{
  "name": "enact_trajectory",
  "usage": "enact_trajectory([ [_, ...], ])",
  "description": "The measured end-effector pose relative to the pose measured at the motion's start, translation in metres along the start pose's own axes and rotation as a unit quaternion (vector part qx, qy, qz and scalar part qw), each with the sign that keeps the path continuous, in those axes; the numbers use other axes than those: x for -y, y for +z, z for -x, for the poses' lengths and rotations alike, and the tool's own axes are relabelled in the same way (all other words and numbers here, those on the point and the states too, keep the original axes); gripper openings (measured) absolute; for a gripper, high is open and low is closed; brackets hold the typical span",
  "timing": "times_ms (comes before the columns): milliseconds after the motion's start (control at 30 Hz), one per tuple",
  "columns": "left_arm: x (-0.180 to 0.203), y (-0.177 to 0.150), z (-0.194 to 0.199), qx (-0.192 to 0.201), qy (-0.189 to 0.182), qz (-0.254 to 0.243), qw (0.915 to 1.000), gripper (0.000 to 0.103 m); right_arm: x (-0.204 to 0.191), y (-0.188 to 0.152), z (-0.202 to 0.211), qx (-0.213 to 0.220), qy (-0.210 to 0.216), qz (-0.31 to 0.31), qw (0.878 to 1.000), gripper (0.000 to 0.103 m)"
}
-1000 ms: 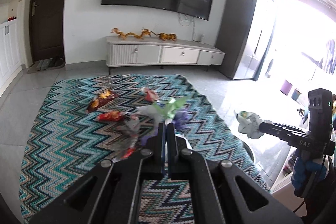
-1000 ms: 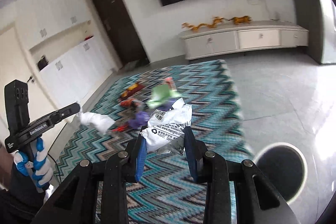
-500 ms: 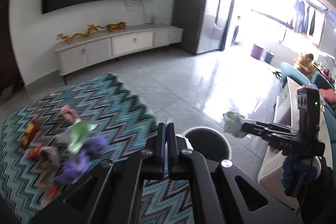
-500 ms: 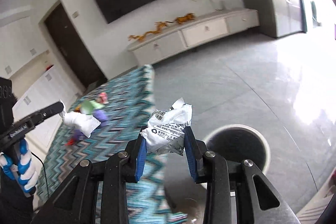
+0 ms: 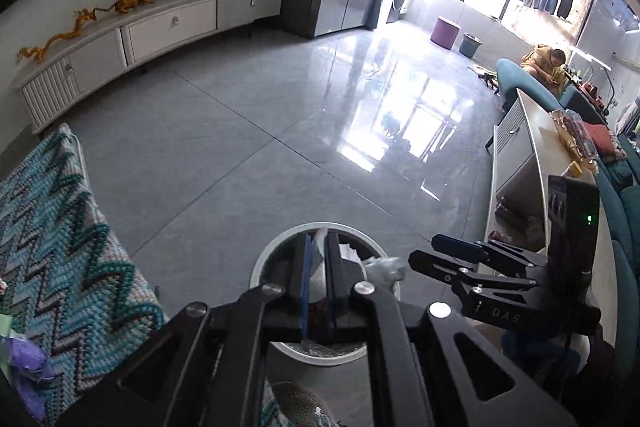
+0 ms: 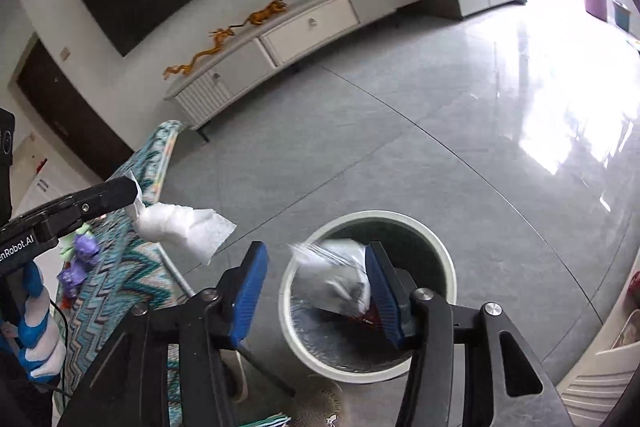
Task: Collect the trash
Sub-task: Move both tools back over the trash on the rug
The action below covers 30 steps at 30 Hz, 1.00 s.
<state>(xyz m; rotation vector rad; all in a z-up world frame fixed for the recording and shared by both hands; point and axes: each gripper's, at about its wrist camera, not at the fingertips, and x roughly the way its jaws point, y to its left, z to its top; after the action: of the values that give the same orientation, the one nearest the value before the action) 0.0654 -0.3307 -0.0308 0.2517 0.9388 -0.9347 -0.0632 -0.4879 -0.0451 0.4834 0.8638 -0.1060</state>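
Left wrist view: the left gripper point(image 5: 318, 255) hangs over the round white bin point(image 5: 256, 269), its two fingers nearly together with only a thin slit between them. From here the pinched item hardly shows, only a white scrap at the tips. At 3 o'clock the right gripper point(image 5: 424, 254) reaches in over the bin's rim, its fingers apart, with a pale crumpled wrapper point(image 5: 382, 267) just off their tips above the bin mouth. At 9 o'clock lies the zigzag rug point(image 5: 60, 247), and a purple scrap point(image 5: 24, 363) sits on it at 8 o'clock.

Right wrist view: the right gripper point(image 6: 316, 279) is spread wide and grips nothing; the wrapper point(image 6: 332, 275) is blurred, leaning against the right-hand finger and apparently dropping into the bin point(image 6: 448, 263). Something red point(image 6: 366, 317) already lies at the bin's bottom. At 9 o'clock the left gripper point(image 6: 134, 193) is clamped on a white tissue point(image 6: 182, 229), which hangs beside the bin, over the floor by the rug's edge. More litter point(image 6: 80, 255) remains on the rug point(image 6: 120, 275) at 9 o'clock.

Judgement: the task is partway through. One piece is binned, the wrapper is going in, the tissue needs dropping next, and several scraps on the rug are left.
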Motion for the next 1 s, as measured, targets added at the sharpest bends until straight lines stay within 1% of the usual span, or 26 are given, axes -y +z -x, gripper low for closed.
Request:
enact_trajectory([
  [67, -0.004, 0.001, -0.008, -0.007, -0.006, 0.016, 0.9998, 0.036, 0.011, 0.000, 0.000, 0.000, -0.007, -0.014, 1.000, 0.052],
  [133, -0.006, 0.001, -0.007, -0.002, -0.002, 0.022, 0.9998, 0.046, 0.018, -0.001, 0.003, 0.001, -0.010, -0.020, 1.000, 0.052],
  [233, -0.010, 0.000, 0.000, 0.002, 0.003, 0.027, 0.9996, 0.046, 0.022, -0.004, 0.008, 0.003, -0.009, -0.025, 1.000, 0.052],
  [333, -0.010, -0.001, 0.014, 0.017, 0.019, 0.027, 0.9993, 0.046, 0.017, -0.005, 0.013, 0.007, 0.001, -0.024, 1.000, 0.052],
  [533, -0.003, -0.007, 0.063, 0.076, 0.050, 0.019, 0.9957, 0.046, -0.006, -0.003, 0.033, 0.025, 0.020, -0.008, 0.999, 0.052],
  [633, 0.000, -0.012, 0.088, 0.095, 0.061, 0.016, 0.9935, 0.046, -0.022, -0.001, 0.051, 0.040, 0.026, 0.004, 0.999, 0.052],
  [833, -0.003, -0.038, 0.134, 0.111, 0.071, 0.013, 0.9913, 0.046, -0.056, 0.000, 0.081, 0.062, 0.033, 0.033, 0.997, 0.052],
  [1000, -0.025, -0.068, 0.171, 0.122, 0.092, 0.023, 0.9880, 0.046, -0.090, -0.003, 0.099, 0.071, 0.037, 0.062, 0.995, 0.052],
])
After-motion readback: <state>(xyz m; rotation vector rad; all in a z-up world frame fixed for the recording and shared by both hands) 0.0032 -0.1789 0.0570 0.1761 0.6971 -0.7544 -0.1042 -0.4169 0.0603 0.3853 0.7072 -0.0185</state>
